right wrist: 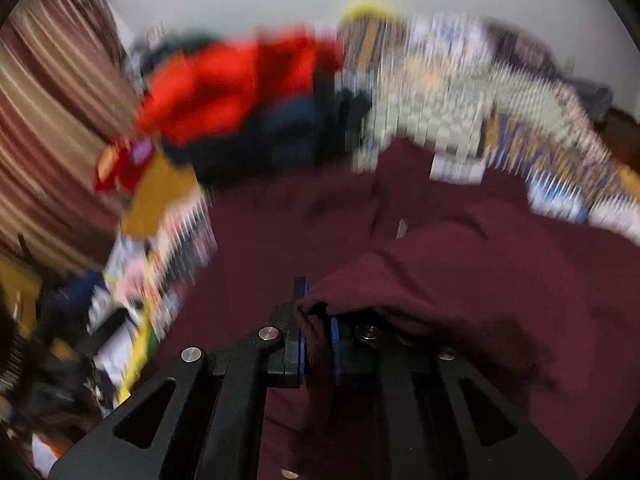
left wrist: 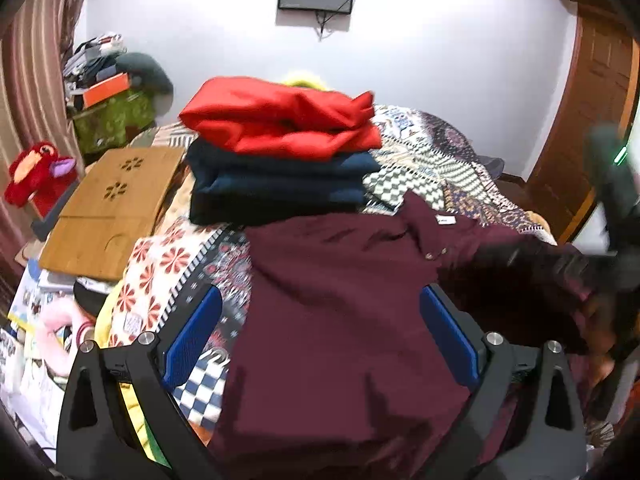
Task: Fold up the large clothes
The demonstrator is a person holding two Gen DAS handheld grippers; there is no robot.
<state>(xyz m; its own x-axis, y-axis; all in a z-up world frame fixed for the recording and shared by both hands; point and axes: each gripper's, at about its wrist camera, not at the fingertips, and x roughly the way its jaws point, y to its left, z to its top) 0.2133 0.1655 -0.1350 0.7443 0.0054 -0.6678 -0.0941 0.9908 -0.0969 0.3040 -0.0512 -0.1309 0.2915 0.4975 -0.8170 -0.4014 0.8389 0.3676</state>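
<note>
A maroon shirt (left wrist: pixel 340 304) lies spread on the patterned bedspread (left wrist: pixel 168 276), collar and white label toward the far side. My left gripper (left wrist: pixel 320 336) hovers over the shirt with its blue pads wide apart and nothing between them. The right gripper (right wrist: pixel 318 340) is shut on the ribbed edge of the maroon shirt (right wrist: pixel 460 280), and the cloth rises from the bed into its blue pads. In the left wrist view the right gripper (left wrist: pixel 616 208) is a dark blur at the right edge. The right wrist view is smeared by motion.
A folded red garment (left wrist: pixel 280 120) lies on a folded navy one (left wrist: pixel 280 184) at the back of the bed. A wooden lap tray (left wrist: pixel 108 208) and a red plush toy (left wrist: pixel 36 172) lie at the left. A door (left wrist: pixel 592 128) is at the right.
</note>
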